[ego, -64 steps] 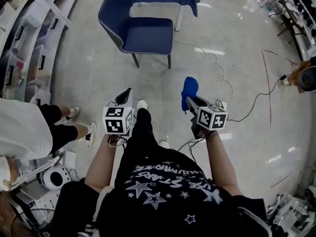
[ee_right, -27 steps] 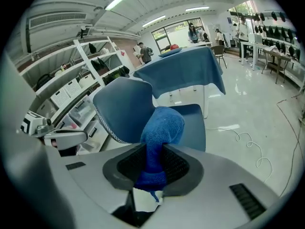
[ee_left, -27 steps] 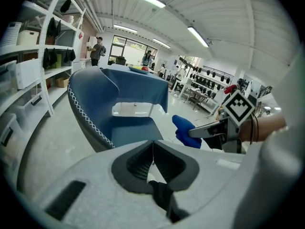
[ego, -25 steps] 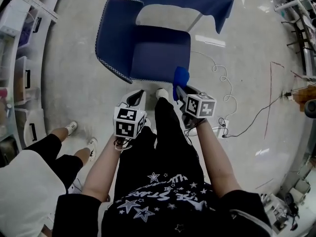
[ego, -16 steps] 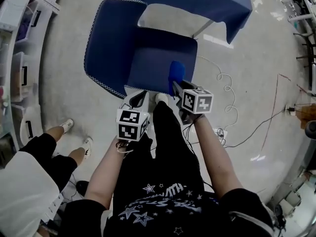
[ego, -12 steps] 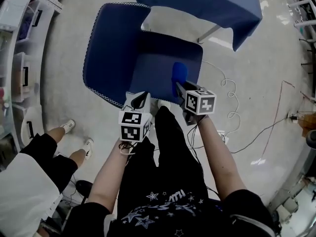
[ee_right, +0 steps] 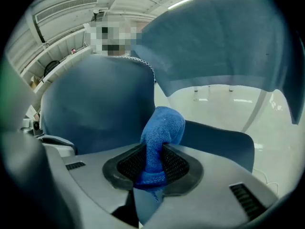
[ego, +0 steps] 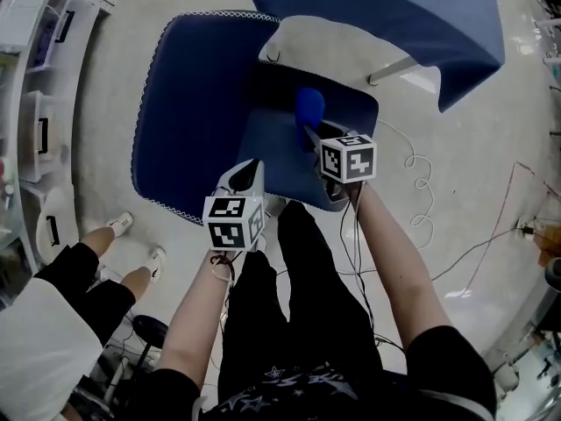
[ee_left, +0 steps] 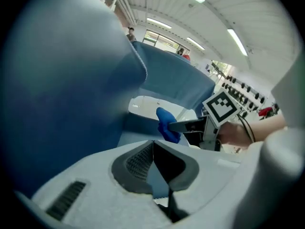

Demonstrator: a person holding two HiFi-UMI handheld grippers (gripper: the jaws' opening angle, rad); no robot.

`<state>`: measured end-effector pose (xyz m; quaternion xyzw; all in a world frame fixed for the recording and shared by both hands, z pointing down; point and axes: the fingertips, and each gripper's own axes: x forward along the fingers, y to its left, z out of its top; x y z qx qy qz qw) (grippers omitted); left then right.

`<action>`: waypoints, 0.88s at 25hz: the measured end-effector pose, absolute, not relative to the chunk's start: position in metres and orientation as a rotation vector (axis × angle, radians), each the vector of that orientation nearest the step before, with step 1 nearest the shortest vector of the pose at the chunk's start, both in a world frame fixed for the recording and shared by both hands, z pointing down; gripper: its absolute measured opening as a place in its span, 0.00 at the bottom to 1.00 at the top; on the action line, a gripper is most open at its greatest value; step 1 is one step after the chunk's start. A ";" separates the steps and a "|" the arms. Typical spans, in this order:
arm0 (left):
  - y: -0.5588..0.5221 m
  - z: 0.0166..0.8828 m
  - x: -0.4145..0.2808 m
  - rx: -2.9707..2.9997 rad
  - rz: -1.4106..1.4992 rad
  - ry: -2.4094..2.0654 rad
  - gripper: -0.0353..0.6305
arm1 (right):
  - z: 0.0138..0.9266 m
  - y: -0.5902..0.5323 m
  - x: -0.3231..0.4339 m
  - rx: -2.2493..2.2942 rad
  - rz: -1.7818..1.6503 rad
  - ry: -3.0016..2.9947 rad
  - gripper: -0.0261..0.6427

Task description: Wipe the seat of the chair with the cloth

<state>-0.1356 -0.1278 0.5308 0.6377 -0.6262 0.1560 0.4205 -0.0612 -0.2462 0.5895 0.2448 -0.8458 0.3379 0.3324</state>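
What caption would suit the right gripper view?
Right gripper, jaws shut on a blue cloth, facing the blue chair.

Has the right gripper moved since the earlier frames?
Yes: the right gripper, holding the cloth, advanced from over bare floor to above the chair seat.

Blk printed tee [ego: 294, 400], blk trousers [ego: 302, 296]

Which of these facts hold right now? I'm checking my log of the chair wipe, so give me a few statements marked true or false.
1. The right gripper is shut on the blue cloth. True.
2. The left gripper holds a sponge. False: its jaws are together, with nothing between them.
3. In the head view the cloth is over the chair's seat. True.
4. The chair is red. False: it is blue.
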 end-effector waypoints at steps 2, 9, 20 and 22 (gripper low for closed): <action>-0.131 0.539 -0.139 1.542 0.377 -1.583 0.08 | 0.602 -0.256 -0.075 0.615 0.884 -2.210 0.19; -0.155 0.550 -0.128 1.582 0.389 -1.577 0.08 | 0.641 -0.278 -0.120 0.542 0.931 -2.177 0.19; -0.159 0.569 -0.136 1.563 0.408 -1.548 0.08 | 0.681 -0.298 -0.178 0.458 0.960 -2.112 0.19; -0.157 0.572 -0.136 1.546 0.401 -1.545 0.08 | 0.687 -0.298 -0.180 0.469 0.934 -2.089 0.19</action>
